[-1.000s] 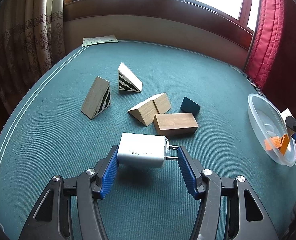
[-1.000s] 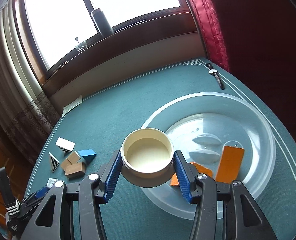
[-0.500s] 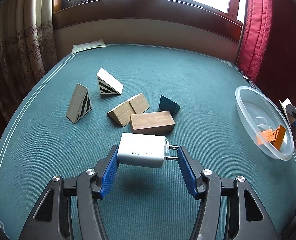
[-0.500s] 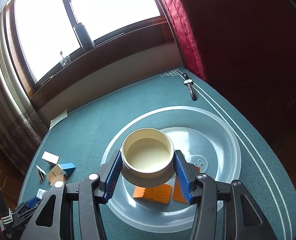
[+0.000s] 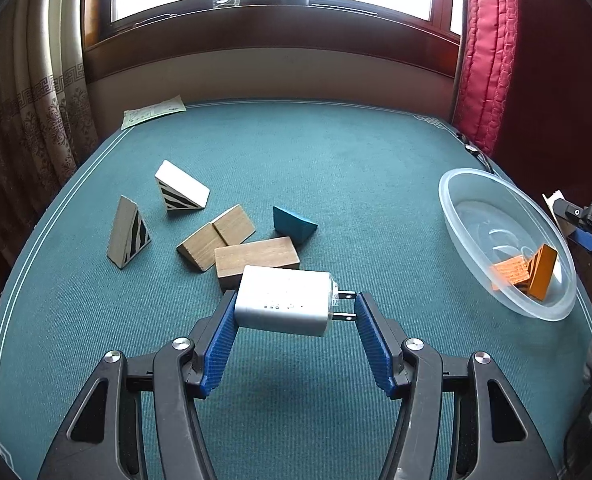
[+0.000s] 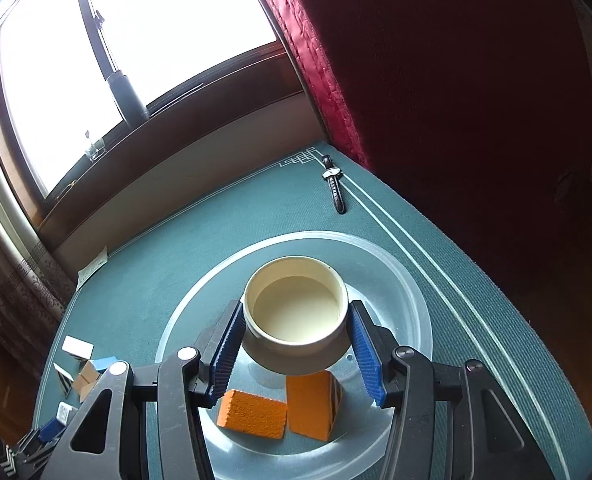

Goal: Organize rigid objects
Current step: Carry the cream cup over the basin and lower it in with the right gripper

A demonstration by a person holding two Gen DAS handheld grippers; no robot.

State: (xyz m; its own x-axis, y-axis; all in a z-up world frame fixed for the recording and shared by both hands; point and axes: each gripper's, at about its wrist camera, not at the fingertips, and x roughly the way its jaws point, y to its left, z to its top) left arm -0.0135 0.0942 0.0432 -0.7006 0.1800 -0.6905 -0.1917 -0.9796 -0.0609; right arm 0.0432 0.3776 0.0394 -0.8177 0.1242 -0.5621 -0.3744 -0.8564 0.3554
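My left gripper (image 5: 292, 312) is shut on a white plug charger (image 5: 284, 306) and holds it above the green table, prongs to the right. Beyond it lie wooden blocks (image 5: 256, 258), a blue wedge (image 5: 294, 229) and two striped wedges (image 5: 128, 232). My right gripper (image 6: 296, 340) is shut on a cream round cup (image 6: 294, 314) and holds it over the clear plastic bowl (image 6: 416, 320). Two orange blocks (image 6: 252, 414) lie in the bowl. The bowl also shows in the left wrist view (image 5: 456, 200) at the right.
A wristwatch (image 6: 333, 182) lies near the table's far right corner. A paper sheet (image 5: 152, 112) lies at the far left. A red curtain (image 5: 484, 52) hangs at the right, a window sill runs along the back.
My right gripper has moved with the cup from the bowl's left rim to over its middle. My left gripper has lifted and pulled back with the charger, so the blocks look farther away.
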